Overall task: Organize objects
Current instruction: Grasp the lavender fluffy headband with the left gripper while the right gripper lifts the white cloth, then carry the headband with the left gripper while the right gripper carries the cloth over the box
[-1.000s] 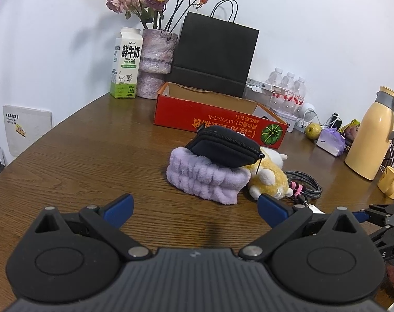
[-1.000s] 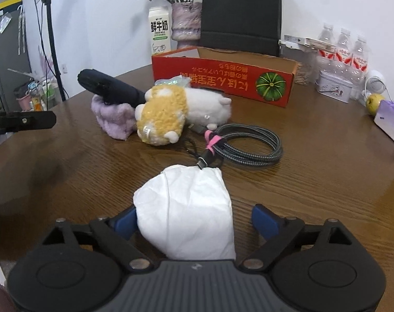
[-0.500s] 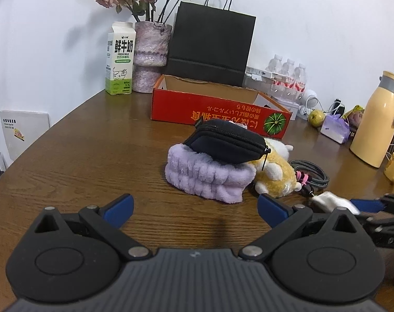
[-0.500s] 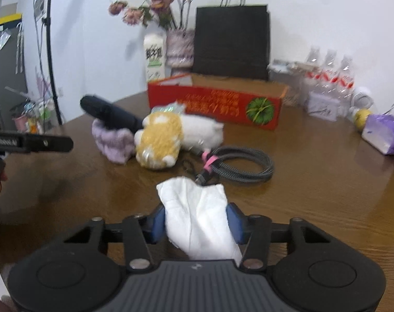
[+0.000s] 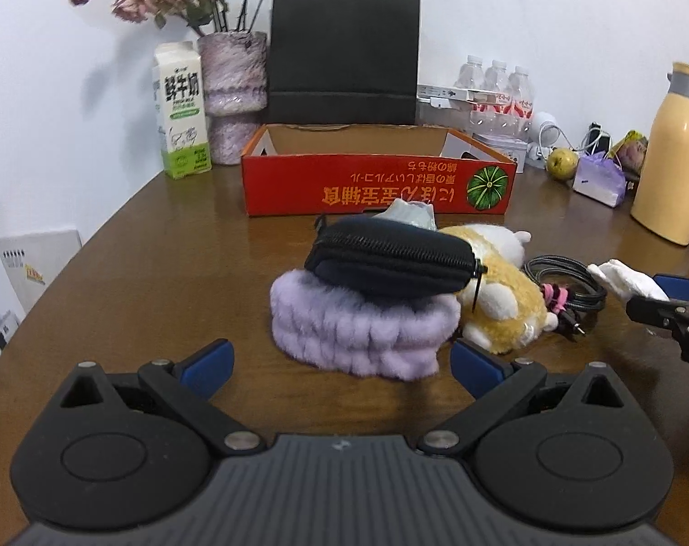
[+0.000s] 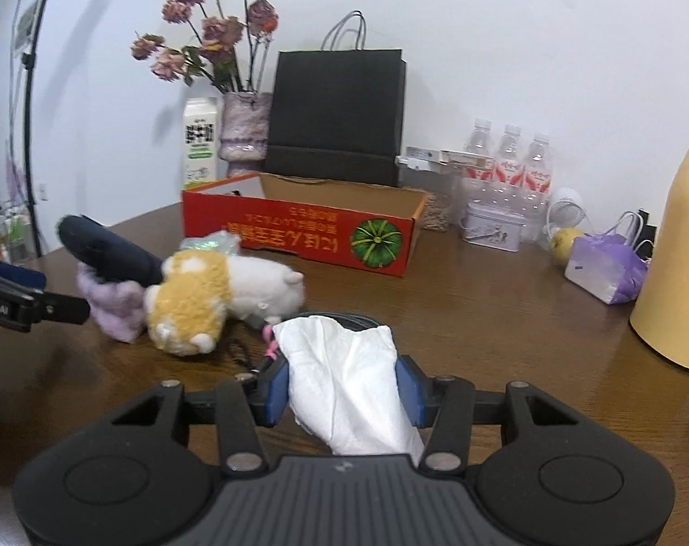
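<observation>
While the right hand-held gripper (image 6: 342, 393) clamps a white tissue (image 6: 349, 382) above the wooden surface (image 6: 480, 318), left hand-held gripper (image 5: 339, 359) spread apart near a purple headband (image 5: 362, 332), black pouch (image 5: 389, 259) on top, red box (image 5: 376, 182) far behind.

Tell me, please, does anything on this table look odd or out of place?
Yes. The black zip pouch lies tilted on top of the purple fluffy roll, leaning against the plush toy, which lies on its side. The red cardboard box has its print upside down.
</observation>
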`<state>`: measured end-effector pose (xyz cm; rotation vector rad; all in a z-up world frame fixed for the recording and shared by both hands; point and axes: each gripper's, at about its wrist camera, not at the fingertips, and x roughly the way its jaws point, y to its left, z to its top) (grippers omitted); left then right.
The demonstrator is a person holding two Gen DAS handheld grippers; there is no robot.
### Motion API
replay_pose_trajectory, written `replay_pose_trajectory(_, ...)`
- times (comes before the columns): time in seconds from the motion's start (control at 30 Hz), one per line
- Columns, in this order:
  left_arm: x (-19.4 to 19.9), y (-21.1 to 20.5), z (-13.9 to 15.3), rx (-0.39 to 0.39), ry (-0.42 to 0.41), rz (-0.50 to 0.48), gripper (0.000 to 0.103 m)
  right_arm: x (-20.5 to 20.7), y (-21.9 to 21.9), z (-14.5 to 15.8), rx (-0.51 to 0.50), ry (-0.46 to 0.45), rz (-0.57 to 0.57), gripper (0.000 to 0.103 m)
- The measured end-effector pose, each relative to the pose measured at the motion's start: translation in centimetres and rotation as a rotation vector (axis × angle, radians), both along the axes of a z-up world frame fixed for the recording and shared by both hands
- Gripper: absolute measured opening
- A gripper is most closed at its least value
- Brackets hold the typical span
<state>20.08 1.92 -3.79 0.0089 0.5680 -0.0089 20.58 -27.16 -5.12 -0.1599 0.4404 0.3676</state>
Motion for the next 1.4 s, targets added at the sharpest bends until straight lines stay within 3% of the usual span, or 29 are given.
replay_pose_trajectory(0.3,3.6,-1.1,-1.2,0.053,0.036,-0.022,0.103,0.3,-0.3,-0.1,0.021,0.008,-0.007,0.048)
replay_pose_trajectory(0.5,4.9,-1.2,-1.6,0.037,0.031,-0.033,0.103,0.5,-0.5,-0.2,0.032,0.032,-0.008,0.048)
replay_pose_trajectory(0.67,4.2,-0.5,-1.3,-0.018,-0.010,-0.032,0.088,0.7,-0.4,-0.3,0.033,0.045,-0.008,0.049)
replay_pose_trajectory(1.03,2.0,-1.4,-1.1,0.019,-0.035,-0.040,0.029,0.7,-0.2,-0.4,0.035,0.043,-0.019,0.049)
replay_pose_trajectory(1.4,-3.8,-0.2,-0.9,-0.046,-0.055,0.019,0.024,0.2,-0.1,-0.2,0.032,0.017,-0.041,0.049)
